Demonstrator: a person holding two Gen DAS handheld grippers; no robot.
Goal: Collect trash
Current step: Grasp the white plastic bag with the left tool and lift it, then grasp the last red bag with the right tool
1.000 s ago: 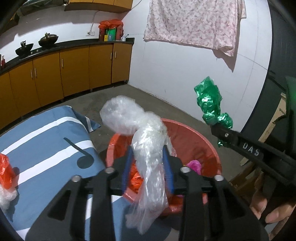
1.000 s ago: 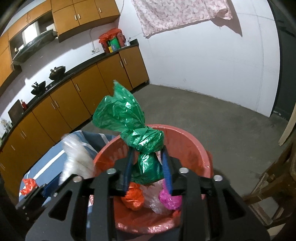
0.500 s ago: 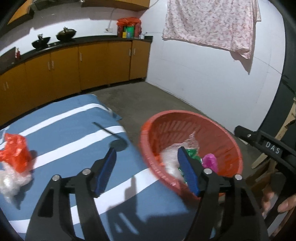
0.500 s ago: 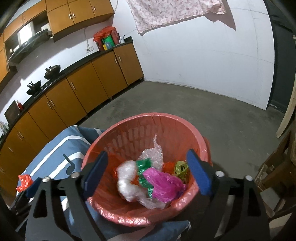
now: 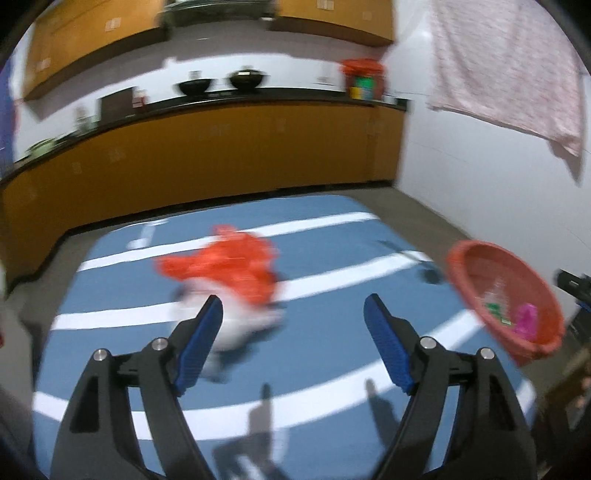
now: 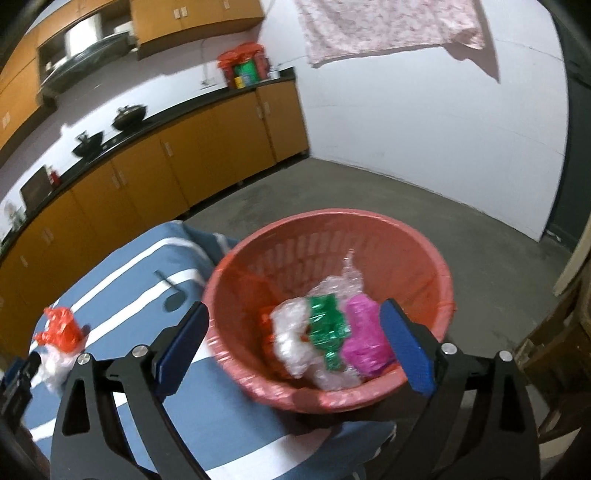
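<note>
A: Background? Orange base cabinets (image 6: 155, 177) under a dark countertop (image 6: 177, 110), two black woks (image 6: 129, 112) on it.

B: Plus a pink floral cloth (image 6: 388, 26) hanging on the white wall (image 6: 424, 122) (grey concrete floor (image 6: 369, 199) below).

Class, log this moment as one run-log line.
left gripper: open, empty | right gripper: open, empty | basket: holds bags | orange bag: on cloth
</note>
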